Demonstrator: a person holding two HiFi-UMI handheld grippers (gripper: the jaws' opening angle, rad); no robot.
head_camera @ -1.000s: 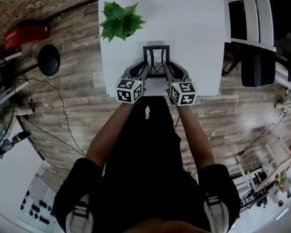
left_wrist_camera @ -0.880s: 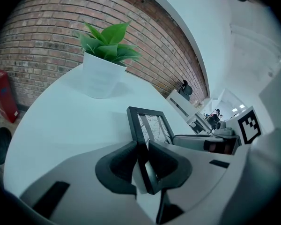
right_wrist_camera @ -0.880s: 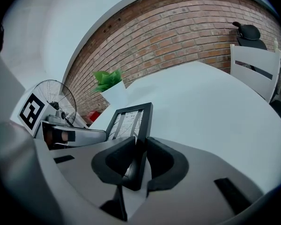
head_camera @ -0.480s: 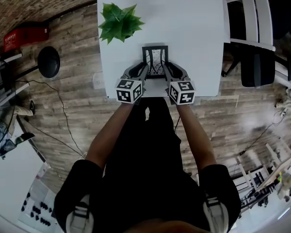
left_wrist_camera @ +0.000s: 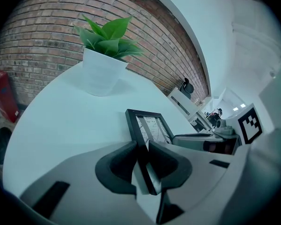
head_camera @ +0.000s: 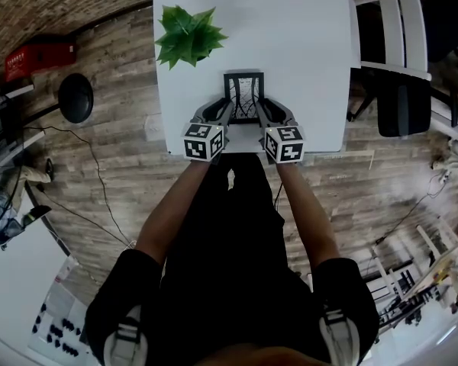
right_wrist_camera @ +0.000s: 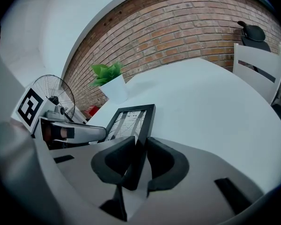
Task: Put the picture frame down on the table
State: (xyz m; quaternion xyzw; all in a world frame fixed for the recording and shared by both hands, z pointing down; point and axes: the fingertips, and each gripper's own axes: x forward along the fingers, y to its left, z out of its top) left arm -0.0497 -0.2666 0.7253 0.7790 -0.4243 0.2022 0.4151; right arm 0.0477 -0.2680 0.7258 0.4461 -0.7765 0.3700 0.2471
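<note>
A black picture frame (head_camera: 244, 96) with a line drawing lies low over the near part of the white table (head_camera: 298, 44); whether it rests fully flat I cannot tell. My left gripper (head_camera: 227, 113) holds its left rail, and in the left gripper view the pads sit against both sides of the frame (left_wrist_camera: 147, 125). My right gripper (head_camera: 261, 113) holds the right rail. In the right gripper view the frame (right_wrist_camera: 131, 121) passes between the right gripper's (right_wrist_camera: 139, 156) pads. Those jaws have just been opening a little, with the rail still between them and the pads still touching it.
A potted green plant (head_camera: 189, 33) in a white pot (left_wrist_camera: 103, 71) stands at the table's far left. A white chair (head_camera: 401, 59) is beside the table's right edge. A black stool (head_camera: 76, 94) and a red object (head_camera: 42, 54) are on the wooden floor to the left.
</note>
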